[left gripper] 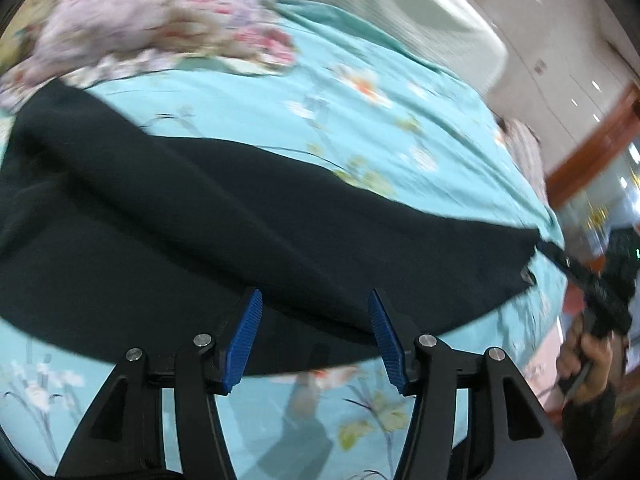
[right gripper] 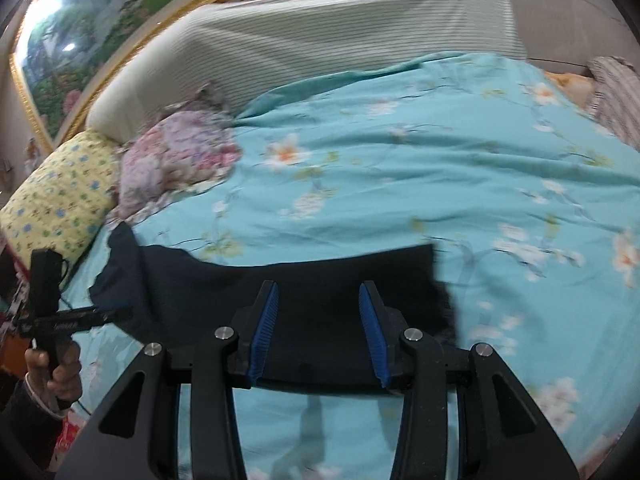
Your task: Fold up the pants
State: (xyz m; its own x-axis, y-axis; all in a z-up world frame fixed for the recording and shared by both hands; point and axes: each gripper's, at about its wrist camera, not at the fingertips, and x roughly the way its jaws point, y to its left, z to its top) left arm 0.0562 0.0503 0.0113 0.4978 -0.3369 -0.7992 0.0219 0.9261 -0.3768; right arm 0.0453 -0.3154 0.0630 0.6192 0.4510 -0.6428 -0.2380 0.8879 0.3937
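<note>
Dark navy pants (left gripper: 200, 232) lie spread lengthwise across a turquoise floral bedspread (left gripper: 320, 112); they also show in the right wrist view (right gripper: 320, 300). My left gripper (left gripper: 316, 300) is open, its blue pads (left gripper: 248, 332) just above the pants' near edge. My right gripper (right gripper: 319, 294) is open over the pants near their right end. In the left wrist view the right gripper (left gripper: 532, 276) reaches the pants' right end; its state is unclear there. In the right wrist view the left gripper (right gripper: 120, 313) points at the pants' left end.
A pink floral bundle of fabric (right gripper: 180, 152) and a yellow pillow (right gripper: 60, 196) lie at the bed's left. A striped cream headboard cushion (right gripper: 320, 32) stands behind, a framed painting (right gripper: 80, 40) above. A striped item (right gripper: 616, 96) sits at the far right.
</note>
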